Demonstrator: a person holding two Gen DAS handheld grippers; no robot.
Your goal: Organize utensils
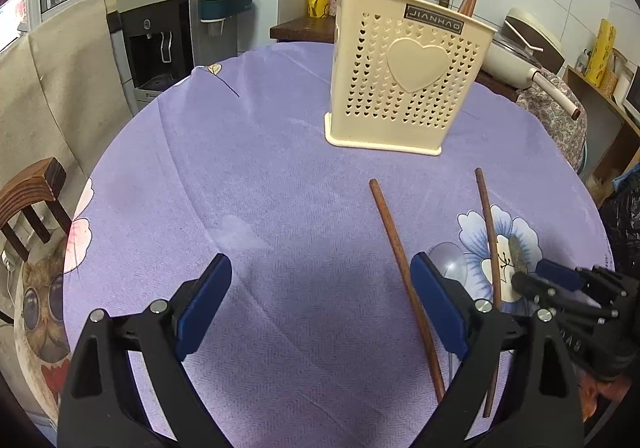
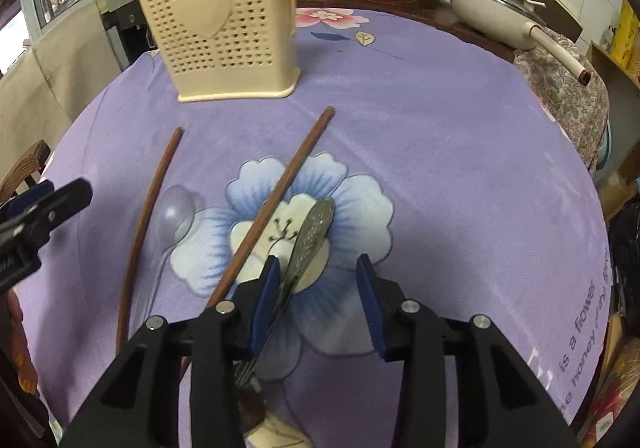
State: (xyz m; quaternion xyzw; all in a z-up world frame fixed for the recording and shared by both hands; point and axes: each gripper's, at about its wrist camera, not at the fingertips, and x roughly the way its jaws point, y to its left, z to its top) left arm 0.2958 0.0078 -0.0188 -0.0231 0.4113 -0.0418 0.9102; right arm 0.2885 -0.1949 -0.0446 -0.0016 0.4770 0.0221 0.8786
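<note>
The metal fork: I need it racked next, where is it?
In the right wrist view, the metal fork lies on the blue flower, between the right hand-held gripper's pads, right of a chopstick.

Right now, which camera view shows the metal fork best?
The right wrist view: the metal fork lies on the flower print, its patterned handle clear, between the right gripper fingers, beside the left one. In the left wrist view, only a piece of its handle shows, small and partly hidden behind that gripper.
</note>
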